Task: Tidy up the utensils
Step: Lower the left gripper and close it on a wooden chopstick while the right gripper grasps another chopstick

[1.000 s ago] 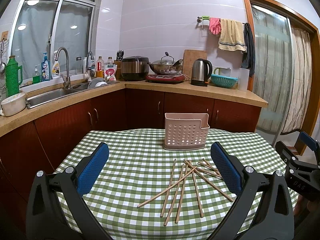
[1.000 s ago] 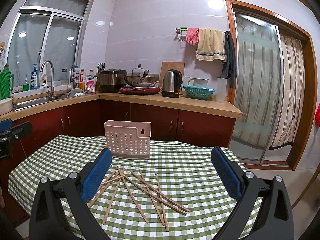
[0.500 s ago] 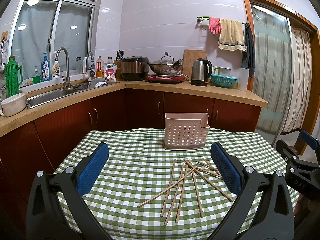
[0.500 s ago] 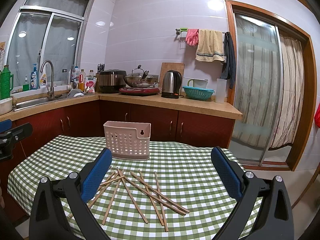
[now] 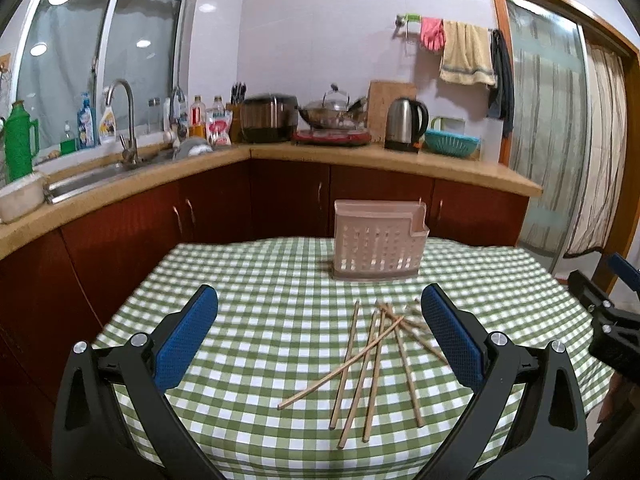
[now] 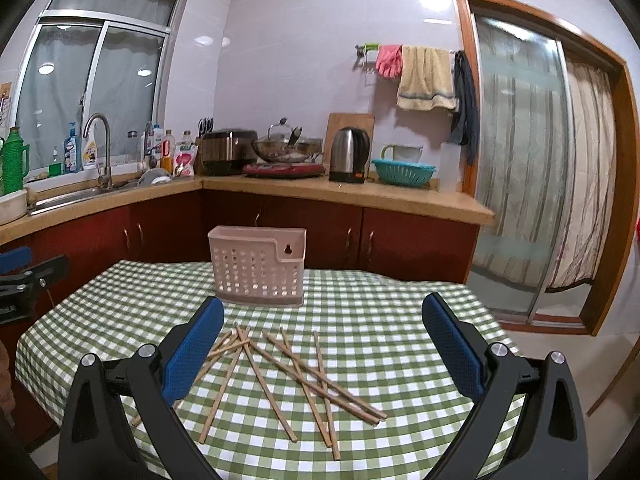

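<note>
Left wrist view: left gripper (image 5: 318, 326) spread wide, empty, above wooden chopsticks (image 5: 370, 364) scattered on checkered tablecloth (image 5: 260, 300), perforated pink utensil holder (image 5: 378, 246) beyond.

Right wrist view: right gripper (image 6: 323, 334) gaping too, holding nothing, chopsticks (image 6: 280, 368) loose underneath, holder (image 6: 258, 266) just behind.

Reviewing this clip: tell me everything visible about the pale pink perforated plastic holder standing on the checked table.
The pale pink perforated plastic holder is a rectangular, open-topped caddy that looks like moulded plastic. Its front wall carries rows of small holes; the back wall rises higher, with a keyhole hanging slot showing in a raised corner tab. It stands upright on the green-and-white checked tablecloth, toward the table's far side, and looks empty as far as can be seen. The wooden chopsticks lie scattered in front of it, apart from it. Neither gripper touches it.
</note>
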Tool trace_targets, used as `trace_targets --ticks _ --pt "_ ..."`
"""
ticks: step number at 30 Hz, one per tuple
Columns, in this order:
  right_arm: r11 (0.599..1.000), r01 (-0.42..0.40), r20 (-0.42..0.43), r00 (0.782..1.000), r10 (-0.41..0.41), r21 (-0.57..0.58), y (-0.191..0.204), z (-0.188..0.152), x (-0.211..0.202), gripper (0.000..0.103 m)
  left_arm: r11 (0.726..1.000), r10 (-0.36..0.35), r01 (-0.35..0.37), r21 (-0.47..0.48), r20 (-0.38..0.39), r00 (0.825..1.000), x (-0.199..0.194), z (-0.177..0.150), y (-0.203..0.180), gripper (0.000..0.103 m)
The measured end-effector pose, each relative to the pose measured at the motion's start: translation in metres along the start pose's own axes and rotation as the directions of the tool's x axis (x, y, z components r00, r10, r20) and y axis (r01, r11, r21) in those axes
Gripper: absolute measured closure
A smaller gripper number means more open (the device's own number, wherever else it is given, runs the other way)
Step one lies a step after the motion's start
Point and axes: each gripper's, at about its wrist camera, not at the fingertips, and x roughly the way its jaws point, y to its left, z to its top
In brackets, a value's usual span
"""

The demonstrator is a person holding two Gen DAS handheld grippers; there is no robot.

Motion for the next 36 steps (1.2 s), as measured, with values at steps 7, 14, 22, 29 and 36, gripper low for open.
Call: trace_targets --ticks 7,14,22,29,36 --pt "0.999 -0.037 -0.109 0.993 0.037 0.004 -0.007 -0.038 0.041 0.006 1.000 0.009 -0.008 0.012 -0.120 0.993 0.056 -0.036 0.013 0.004" --pt "0.998 -0.059 -0.217 0.974 0.060 0.011 -0.007 -0.073 0.078 0.007 0.999 0.036 -0.029 0.039 -0.216 0.976 0.104 -0.072 0.027 0.004" --pt "0.997 -0.079 -0.288 0.954 0.082 0.022 -0.005 -0.093 0.107 0.007 0.998 0.013 0.006 0.058 -0.324 0.946 0.143 -0.102 0.036 0.023" --pt "0.996 -0.087 -0.315 0.945 0.090 0.022 0.000 -0.096 0.121 0.007 0.998 -0.027 0.047 0.046 -0.373 0.928 0.155 -0.117 0.037 0.040" --pt "0.996 -0.091 -0.331 0.939 0.093 0.021 0.002 -0.099 0.128 0.007 0.996 -0.045 0.069 0.054 -0.368 0.929 0.152 -0.115 0.035 0.061"
